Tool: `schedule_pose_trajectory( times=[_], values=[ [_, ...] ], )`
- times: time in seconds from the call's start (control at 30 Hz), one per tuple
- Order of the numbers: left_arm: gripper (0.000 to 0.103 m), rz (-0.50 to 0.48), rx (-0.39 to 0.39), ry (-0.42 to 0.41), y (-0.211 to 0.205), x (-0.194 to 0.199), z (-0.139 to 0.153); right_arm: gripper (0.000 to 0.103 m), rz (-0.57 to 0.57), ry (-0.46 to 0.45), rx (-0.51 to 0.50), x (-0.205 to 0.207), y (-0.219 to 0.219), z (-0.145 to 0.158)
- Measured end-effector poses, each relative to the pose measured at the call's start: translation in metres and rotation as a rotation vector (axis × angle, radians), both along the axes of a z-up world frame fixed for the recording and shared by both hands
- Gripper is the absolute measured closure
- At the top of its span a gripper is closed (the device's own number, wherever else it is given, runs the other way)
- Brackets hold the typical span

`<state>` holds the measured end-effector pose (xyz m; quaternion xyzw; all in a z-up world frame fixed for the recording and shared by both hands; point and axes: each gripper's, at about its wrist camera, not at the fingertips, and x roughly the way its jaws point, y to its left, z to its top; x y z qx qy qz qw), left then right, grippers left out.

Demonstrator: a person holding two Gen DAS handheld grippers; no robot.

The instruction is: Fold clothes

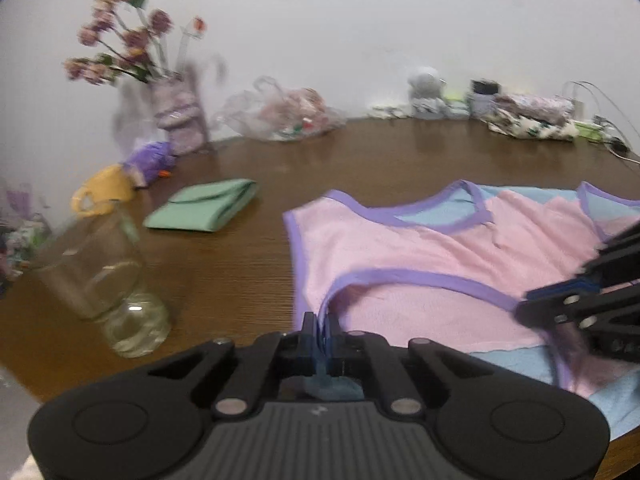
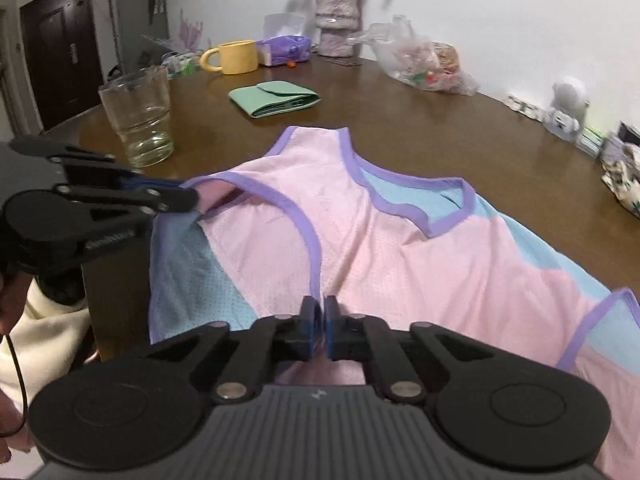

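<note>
Left gripper: jaws pressed together on the purple armhole trim of the tank top; a strip of the binding rises between the blue pads. Right gripper: jaws likewise closed, pinching pink fabric and purple trim at the near end of the same armhole curve.

Each wrist view catches the other tool. From the left camera, the right gripper enters at the right edge, its tip on the trim, though blurred; whether fabric sits between the fingers cannot be judged there. From the right camera, the left gripper comes in from the left, its tip at the raised fold of pink cloth.

Tank top: pink and light blue mesh with purple binding, spread on the brown wooden table, one side lifted and doubled toward the middle. The right view shows the blue panel by the near table edge; the left view shows that only in part.

Beyond the garment: a clear glass near the left gripper, a folded green cloth farther back, a yellow mug, a purple tissue pack, a vase of flowers, a plastic bag with contents.

Only the right view shows a dark door. Only the left view shows cables at the far right of the table.
</note>
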<state>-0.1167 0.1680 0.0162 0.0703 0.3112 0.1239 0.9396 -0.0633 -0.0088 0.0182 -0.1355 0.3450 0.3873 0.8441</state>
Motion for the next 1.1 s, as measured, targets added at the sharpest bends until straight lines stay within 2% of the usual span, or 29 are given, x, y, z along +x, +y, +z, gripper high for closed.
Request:
schedule_pose_trajectory(
  times=[0.07,0.17,0.23,0.33,0.4,0.43,0.47,0.5,0.53,0.6,0.67,0.77,0.8,0.83,0.97,1.0,1.03,1.1],
  values=[
    [0.101,-0.013,0.04,-0.026,-0.007,-0.014,0.007,0.101,-0.023,-0.015,0.031,-0.005,-0.009,0.008],
    [0.1,-0.096,0.111,-0.052,-0.025,-0.036,0.011,0.101,-0.055,-0.08,0.039,-0.02,-0.024,0.022],
    [0.093,-0.175,0.168,-0.027,-0.041,-0.044,0.004,0.101,-0.07,-0.118,0.004,-0.03,-0.031,0.026],
    [0.092,-0.225,0.193,0.046,-0.052,-0.048,-0.011,0.101,-0.079,-0.146,-0.09,-0.044,-0.037,0.023],
    [0.088,-0.221,0.176,0.074,-0.049,-0.051,-0.017,0.1,-0.045,-0.112,-0.142,-0.047,-0.036,0.016],
    [0.081,-0.214,0.16,0.074,-0.046,-0.053,-0.018,0.098,-0.037,-0.102,-0.151,-0.047,-0.036,0.015],
    [0.07,-0.216,0.13,0.063,-0.041,-0.057,-0.015,0.098,-0.036,-0.097,-0.13,-0.044,-0.036,0.019],
    [0.066,-0.22,0.092,0.046,-0.036,-0.061,-0.011,0.096,-0.033,-0.092,-0.095,-0.04,-0.036,0.027],
    [0.06,-0.225,0.055,0.029,-0.031,-0.065,-0.007,0.087,-0.029,-0.086,-0.059,-0.035,-0.035,0.034],
    [0.059,-0.221,-0.014,0.007,-0.023,-0.065,-0.001,0.074,-0.02,-0.076,0.011,-0.021,-0.03,0.048],
    [0.059,-0.214,-0.083,-0.013,-0.014,-0.064,0.006,0.069,-0.004,-0.052,0.067,0.008,-0.011,0.056],
    [0.062,-0.203,-0.096,0.003,-0.012,-0.051,-0.001,0.069,0.001,0.003,0.05,0.055,0.029,0.044],
    [0.065,-0.201,-0.1,0.014,-0.012,-0.049,-0.004,0.07,-0.001,0.01,0.031,0.068,0.042,0.038],
    [0.073,-0.199,-0.107,0.025,-0.013,-0.048,-0.008,0.07,-0.004,0.015,0.006,0.079,0.053,0.031],
    [0.075,-0.196,-0.121,0.04,-0.011,-0.049,-0.014,0.07,0.006,0.068,-0.014,0.088,0.064,0.008],
    [0.074,-0.195,-0.126,0.039,-0.01,-0.05,-0.015,0.076,0.009,0.071,-0.016,0.085,0.062,0.004],
    [0.074,-0.195,-0.133,0.037,-0.008,-0.05,-0.015,0.099,0.001,0.062,-0.025,0.082,0.061,0.002],
    [0.074,-0.196,-0.136,0.04,-0.006,-0.049,-0.015,0.1,-0.023,0.044,-0.046,0.076,0.056,0.001]
  ],
)
